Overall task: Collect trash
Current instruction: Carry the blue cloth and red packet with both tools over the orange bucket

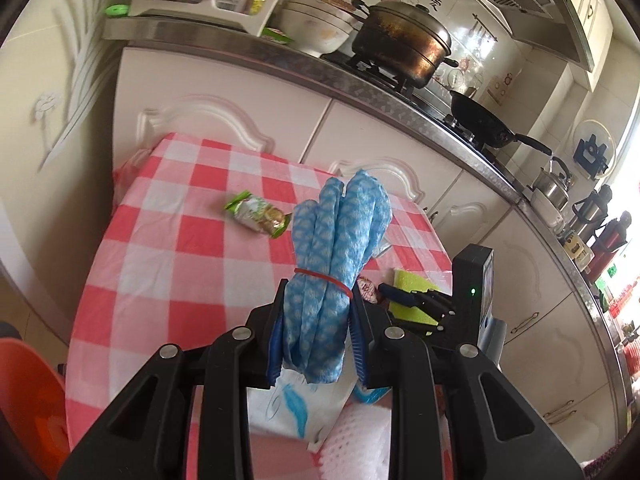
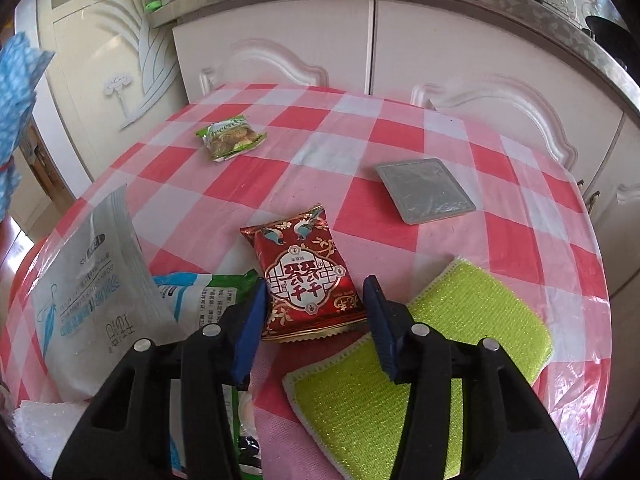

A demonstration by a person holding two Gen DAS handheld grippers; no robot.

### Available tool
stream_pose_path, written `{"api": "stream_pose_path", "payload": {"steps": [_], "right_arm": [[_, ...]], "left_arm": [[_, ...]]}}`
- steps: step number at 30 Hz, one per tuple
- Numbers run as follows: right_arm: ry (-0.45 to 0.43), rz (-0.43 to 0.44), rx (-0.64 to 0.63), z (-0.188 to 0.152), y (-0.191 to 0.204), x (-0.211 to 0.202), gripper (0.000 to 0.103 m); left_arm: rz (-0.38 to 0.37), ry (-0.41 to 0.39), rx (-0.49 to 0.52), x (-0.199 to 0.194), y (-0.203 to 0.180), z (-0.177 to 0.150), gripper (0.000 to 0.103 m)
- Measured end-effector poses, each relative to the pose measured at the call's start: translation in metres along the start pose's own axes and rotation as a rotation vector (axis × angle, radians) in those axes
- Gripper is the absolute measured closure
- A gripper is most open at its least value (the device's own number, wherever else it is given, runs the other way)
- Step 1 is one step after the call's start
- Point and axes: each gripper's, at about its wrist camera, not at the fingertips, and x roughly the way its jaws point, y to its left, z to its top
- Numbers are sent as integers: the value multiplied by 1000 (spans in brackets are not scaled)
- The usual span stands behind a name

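My left gripper point(image 1: 318, 312) is shut on a rolled blue-and-white cloth point(image 1: 340, 224) bound with a red rubber band, held upright above the checked table point(image 1: 168, 264). In the right wrist view that cloth point(image 2: 16, 80) shows at the far left edge. My right gripper point(image 2: 316, 292) straddles a red snack packet point(image 2: 308, 264) lying flat on the table, and its blue pads point(image 2: 252, 312) touch the packet's two side edges. A green snack packet point(image 2: 230, 136) lies alone toward the far left of the table, also seen as the green packet point(image 1: 258, 214) beyond the cloth.
Two yellow-green scouring pads point(image 2: 480, 312) lie right of the red packet. A grey square mat point(image 2: 424, 190) sits farther back. A white wipes pack point(image 2: 92, 288), a green-white bag point(image 2: 200, 300) and white foam netting point(image 2: 36, 424) crowd the near left. White cabinets point(image 2: 280, 48) stand behind; an orange seat point(image 1: 28, 400) is at left.
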Motion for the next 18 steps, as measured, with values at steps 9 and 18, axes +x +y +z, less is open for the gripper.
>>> {"api": "stream_pose_path", "payload": {"steps": [9, 18], "right_arm": [[-59, 16, 75, 0, -12, -16, 56], [-205, 49, 110, 13, 3, -79, 56]], "left_arm": [[52, 1, -47, -32, 29, -33, 74], [105, -8, -94, -68, 64, -57, 74]]}}
